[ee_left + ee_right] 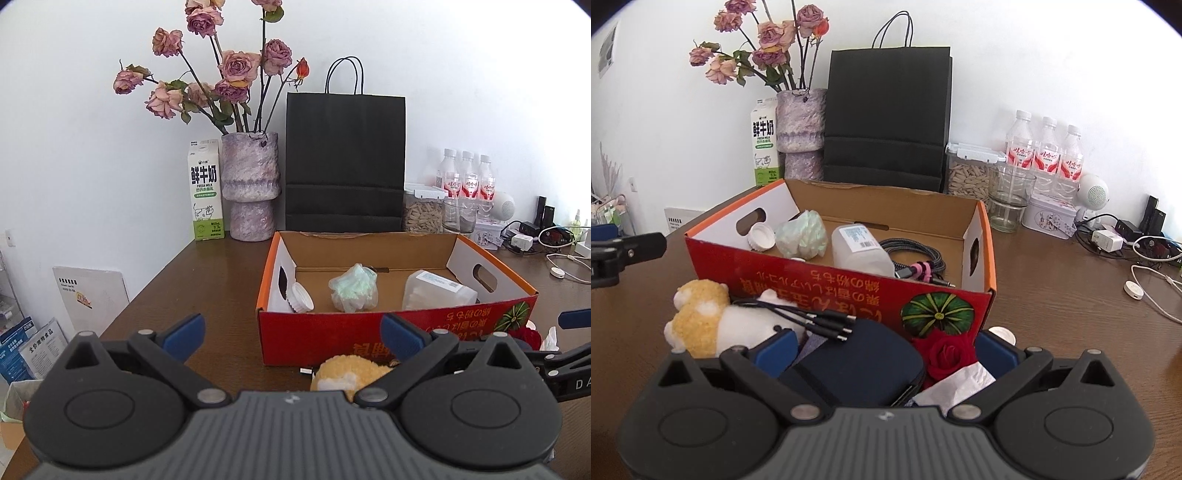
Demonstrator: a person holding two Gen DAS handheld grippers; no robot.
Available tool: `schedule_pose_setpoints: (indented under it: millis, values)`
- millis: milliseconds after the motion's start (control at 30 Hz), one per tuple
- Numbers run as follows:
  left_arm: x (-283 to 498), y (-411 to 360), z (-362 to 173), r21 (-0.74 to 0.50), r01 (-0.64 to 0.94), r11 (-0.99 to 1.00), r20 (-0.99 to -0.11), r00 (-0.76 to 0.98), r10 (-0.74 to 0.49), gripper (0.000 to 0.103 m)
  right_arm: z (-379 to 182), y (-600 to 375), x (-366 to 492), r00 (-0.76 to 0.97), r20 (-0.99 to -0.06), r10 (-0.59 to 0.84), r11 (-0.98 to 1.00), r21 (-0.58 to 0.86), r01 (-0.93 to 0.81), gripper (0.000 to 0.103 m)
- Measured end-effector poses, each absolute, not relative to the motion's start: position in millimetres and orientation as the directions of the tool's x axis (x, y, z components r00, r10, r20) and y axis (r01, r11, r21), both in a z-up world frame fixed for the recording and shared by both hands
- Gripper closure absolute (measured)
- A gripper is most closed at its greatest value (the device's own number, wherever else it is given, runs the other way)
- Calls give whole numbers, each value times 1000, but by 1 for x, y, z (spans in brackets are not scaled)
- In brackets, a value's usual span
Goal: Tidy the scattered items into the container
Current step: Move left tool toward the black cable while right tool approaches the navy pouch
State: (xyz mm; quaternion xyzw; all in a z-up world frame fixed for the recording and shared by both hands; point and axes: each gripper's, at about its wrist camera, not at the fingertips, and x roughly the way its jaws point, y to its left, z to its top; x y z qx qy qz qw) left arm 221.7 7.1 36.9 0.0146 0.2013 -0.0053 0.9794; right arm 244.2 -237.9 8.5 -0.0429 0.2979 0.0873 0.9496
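A red and orange cardboard box (369, 332) (827, 284) stands on the brown table. Inside lie a white cap (301, 296), a crumpled green-white bag (354, 290), a clear plastic container (436, 290) and a coiled braided cable (916, 254). In front of the box lie a yellow plush toy (701, 321) (347, 373), a black multi-plug cable (812, 321), a dark blue pouch (864, 365), a red fabric rose (945, 354) and white tissue (960, 384). My left gripper (293, 334) is open and empty, just above the plush. My right gripper (886, 349) is open, its fingers either side of the pouch and rose.
Against the wall stand a milk carton (205, 192), a vase of dried roses (251, 184), a black paper bag (343, 162), a seed jar (967, 177), a glass (1008, 199), three water bottles (1045, 155), a tin (1049, 218) and chargers with cables (1126, 240).
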Motion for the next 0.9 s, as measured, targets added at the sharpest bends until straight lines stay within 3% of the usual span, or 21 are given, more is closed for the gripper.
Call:
schedule_pose_setpoints:
  millis: [633, 900]
  values:
    - [205, 27, 23, -23, 8, 1000, -441, 897, -17, 0, -17, -201, 258, 731, -678, 80, 984, -62, -165, 0]
    - [204, 27, 20, -35, 16, 999, -445, 895, -30, 0, -11, -208, 246, 716, -686, 129, 971, -58, -231, 8]
